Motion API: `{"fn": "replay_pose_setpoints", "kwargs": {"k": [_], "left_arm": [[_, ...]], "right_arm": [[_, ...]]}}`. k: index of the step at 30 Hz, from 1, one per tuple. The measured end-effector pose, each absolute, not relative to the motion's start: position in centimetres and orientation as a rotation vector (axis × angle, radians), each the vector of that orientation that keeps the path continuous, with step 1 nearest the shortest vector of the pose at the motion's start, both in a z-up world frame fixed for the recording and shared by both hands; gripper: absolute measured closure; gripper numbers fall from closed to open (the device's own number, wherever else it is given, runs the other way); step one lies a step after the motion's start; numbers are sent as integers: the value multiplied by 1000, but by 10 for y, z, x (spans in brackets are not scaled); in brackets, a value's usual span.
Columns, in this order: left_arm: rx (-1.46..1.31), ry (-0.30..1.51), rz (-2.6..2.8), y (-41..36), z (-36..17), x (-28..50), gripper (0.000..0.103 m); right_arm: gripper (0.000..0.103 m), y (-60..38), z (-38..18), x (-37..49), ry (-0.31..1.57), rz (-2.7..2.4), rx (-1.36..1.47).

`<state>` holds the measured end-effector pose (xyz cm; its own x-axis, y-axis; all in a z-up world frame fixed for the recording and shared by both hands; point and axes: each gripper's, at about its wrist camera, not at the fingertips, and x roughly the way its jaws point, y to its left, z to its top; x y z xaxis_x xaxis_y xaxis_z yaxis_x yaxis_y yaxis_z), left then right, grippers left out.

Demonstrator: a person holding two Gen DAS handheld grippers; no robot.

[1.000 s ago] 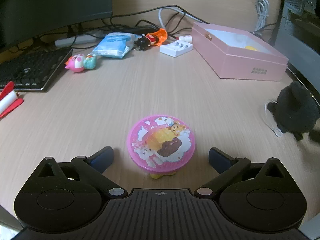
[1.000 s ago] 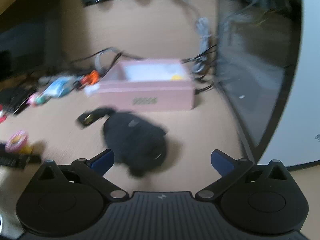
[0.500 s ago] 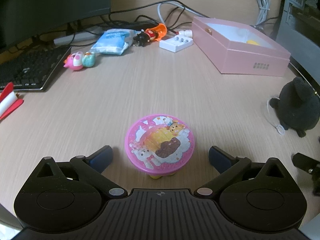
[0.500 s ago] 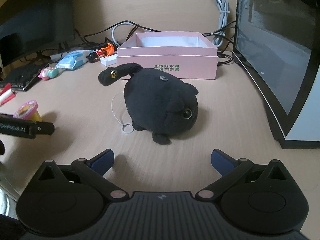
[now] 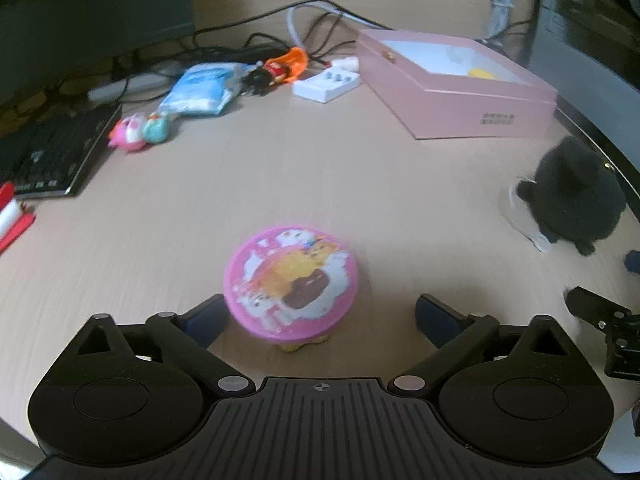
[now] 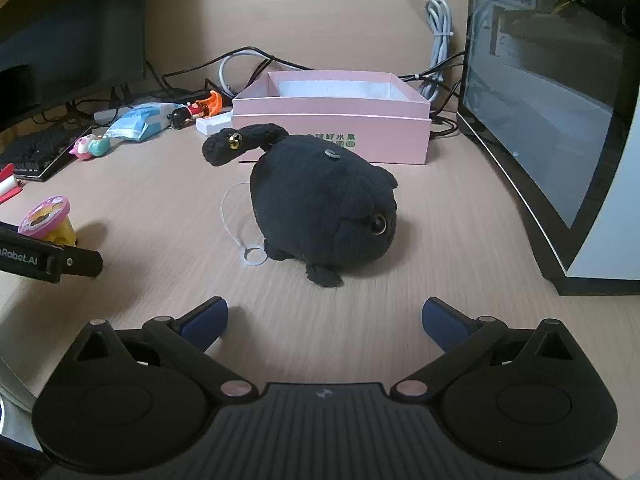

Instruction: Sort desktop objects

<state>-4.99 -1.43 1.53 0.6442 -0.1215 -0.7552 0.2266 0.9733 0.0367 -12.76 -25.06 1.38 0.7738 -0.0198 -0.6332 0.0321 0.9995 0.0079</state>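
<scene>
A round pink-lidded toy cup (image 5: 291, 282) stands on the desk between the open fingers of my left gripper (image 5: 320, 314), close to the left finger; it also shows in the right wrist view (image 6: 47, 218). A black plush cat (image 6: 324, 200) sits just ahead of my open, empty right gripper (image 6: 324, 316), and shows at the right in the left wrist view (image 5: 572, 196). An open pink box (image 6: 332, 120) stands behind the plush, with a yellow item inside (image 5: 480, 74).
Small toys (image 5: 140, 132), a blue packet (image 5: 200, 90), an orange figure (image 5: 280, 68) and a white case (image 5: 326, 86) lie at the back. A keyboard (image 5: 52, 156) is at the left, a monitor (image 6: 68, 28) behind, a computer case (image 6: 560, 112) at the right, cables at the back.
My left gripper has shifted right, so the pink cup now sits nearer its left finger. The right gripper swung to face the plush and has moved slightly closer.
</scene>
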Motion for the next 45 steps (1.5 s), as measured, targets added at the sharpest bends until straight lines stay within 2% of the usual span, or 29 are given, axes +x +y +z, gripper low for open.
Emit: {"fn": "replay_pose_setpoints", "kwargs": {"k": [8,13,17,28,29,32,38,45], "left_arm": [[146,825,-193,-16,22,-46,44],[139,800,-208,-12,28,-52,45],[132,771,-218,-10,31,-62,45],[115,718,-231,1,35,-82,45],[111,716,-233,2,35,-83,45],[96,714,-238,6,36,-84,45],[109,681,-288,2,49,-83,45],[116,562,-409,-20,90,-54,45]], "right_arm": [[0,-251,13,-130,670,-18,9],[0,-254,20,-132,695,-14,16],[0,-253,39,-134,605,-44,-30],[0,-231,42,-60,645,-2,-159],[2,-228,41,-57,657,12,-168],[23,-221,46,-56,681,31,-228],[27,-222,70,-71,708,87,-226],[27,-235,144,-96,535,68,-166]]}}
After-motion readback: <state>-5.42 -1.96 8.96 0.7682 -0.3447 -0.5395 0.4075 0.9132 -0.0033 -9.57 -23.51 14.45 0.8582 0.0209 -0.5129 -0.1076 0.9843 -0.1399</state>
